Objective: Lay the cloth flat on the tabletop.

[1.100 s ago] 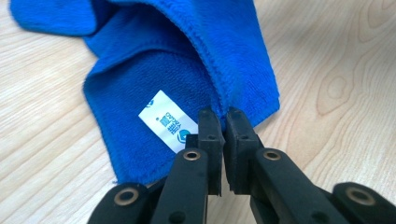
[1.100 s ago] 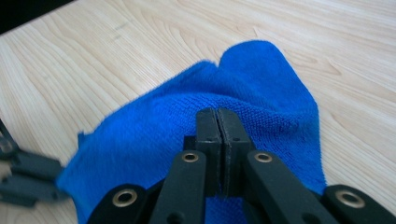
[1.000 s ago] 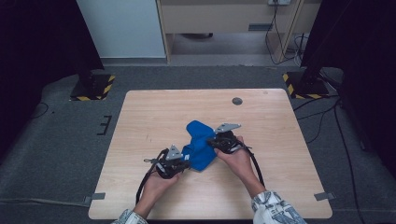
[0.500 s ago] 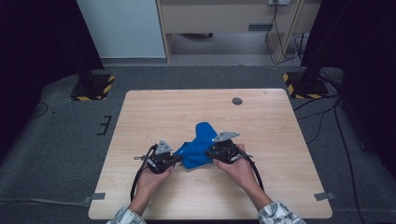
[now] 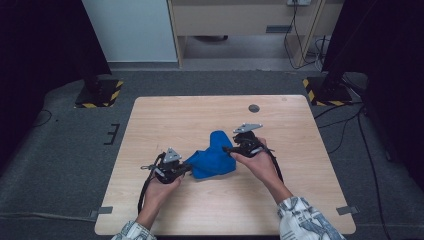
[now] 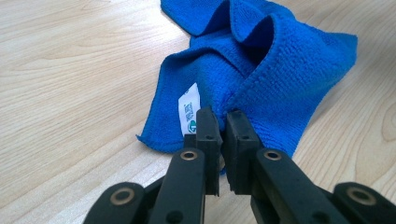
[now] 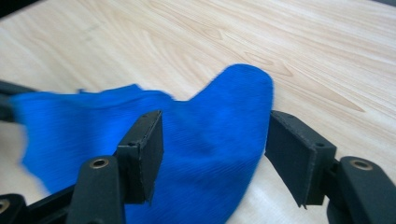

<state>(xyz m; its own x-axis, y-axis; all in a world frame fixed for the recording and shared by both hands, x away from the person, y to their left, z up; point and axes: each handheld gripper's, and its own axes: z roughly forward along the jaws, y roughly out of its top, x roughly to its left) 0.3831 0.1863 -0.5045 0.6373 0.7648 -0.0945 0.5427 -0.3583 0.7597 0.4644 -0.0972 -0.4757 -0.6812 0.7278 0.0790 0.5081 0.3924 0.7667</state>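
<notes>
— High view: where was the blue cloth (image 5: 214, 160)?

— Mid-surface (image 5: 300, 200), bunched between my claws. My left claw (image 6: 219, 122) pinched its hem at the cloth's 8 o'clock; my right claw (image 7: 212, 135), at 2 o'clock, had just been opening, cloth lying loose between its jaws.

— The risk?

— One pinch only: any tug could've dragged the fold crooked.

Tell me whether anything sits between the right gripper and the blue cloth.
Nothing visible does. The right gripper has just been opening, and the blue cloth lies directly between its parted jaws on the bare wooden table. The left gripper pinches the cloth's other edge.
</notes>
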